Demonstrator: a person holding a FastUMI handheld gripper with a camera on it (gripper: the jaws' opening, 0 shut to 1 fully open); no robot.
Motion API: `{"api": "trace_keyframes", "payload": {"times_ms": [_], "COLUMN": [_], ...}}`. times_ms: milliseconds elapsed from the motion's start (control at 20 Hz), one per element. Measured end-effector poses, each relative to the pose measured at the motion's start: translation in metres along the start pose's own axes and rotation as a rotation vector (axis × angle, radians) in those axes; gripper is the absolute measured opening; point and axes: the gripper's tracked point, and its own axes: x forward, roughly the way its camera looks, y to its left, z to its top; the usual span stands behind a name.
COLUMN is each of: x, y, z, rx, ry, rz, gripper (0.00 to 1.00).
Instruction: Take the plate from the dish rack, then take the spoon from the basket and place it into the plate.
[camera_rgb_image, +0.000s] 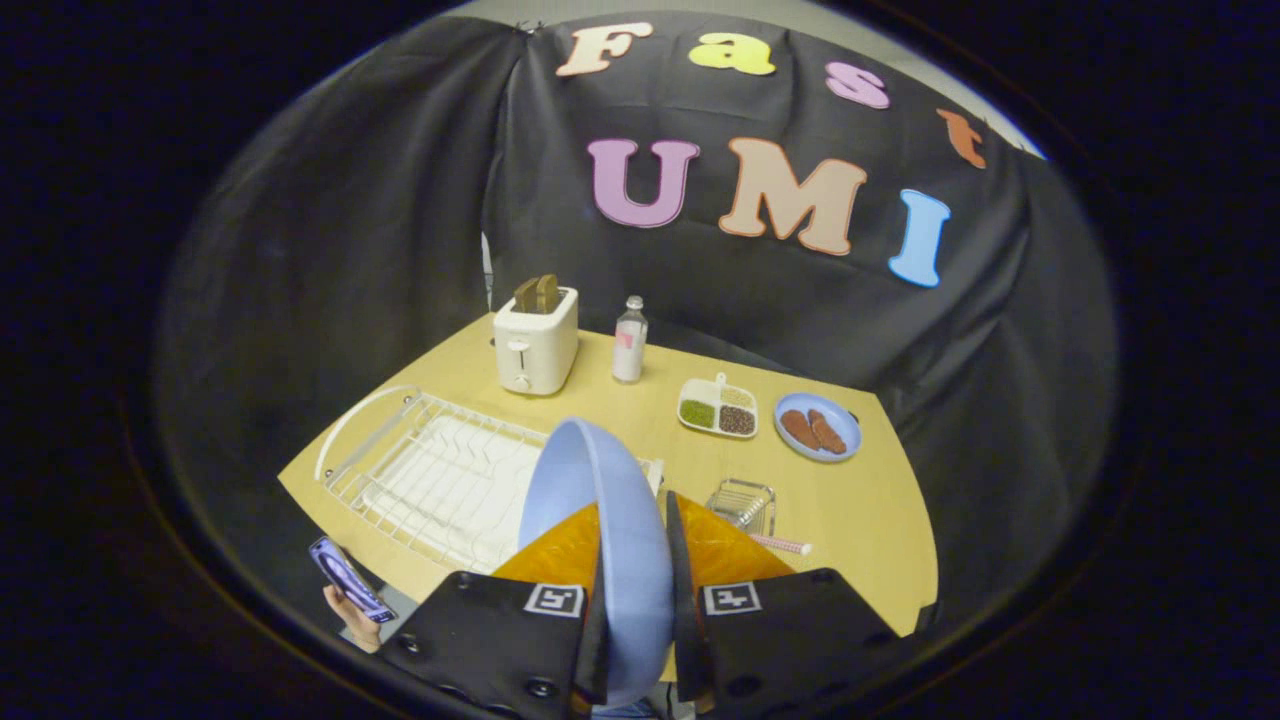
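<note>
Two fingers of the gripper (636, 560) are clamped on the blue plate (600, 520), one each side, and we see it held on edge, up above the table (860, 500). Behind the plate lies the white wire dish rack (430, 470), its slots bare. Just ahead of the right finger we see a small clear basket (742, 503) with the spoon's (782, 545) pink handle sticking out beside it. Farther back we have a white toaster (536, 345) with toast in it, a small bottle (629, 340), a divided dish (718, 408) of beans, and a blue pan (818, 427) holding two brown pieces. By the near table corner, a hand (355, 615) holds a phone (348, 578).
</note>
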Motion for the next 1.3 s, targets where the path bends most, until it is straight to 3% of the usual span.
{"api": "trace_keyframes", "payload": {"times_ms": [450, 650, 1100, 1300], "x": [-0.057, -0.058, 0.003, 0.031], "y": [-0.048, -0.063, -0.173, -0.195], "z": [-0.113, -0.153, -0.219, -0.235], "rx": [0.194, 0.284, 0.609, 0.801], "ry": [-0.022, -0.027, -0.034, -0.061], "rz": [0.054, 0.048, -0.184, -0.202], "gripper": [0.29, 0.29, 0.29, 0.29]}}
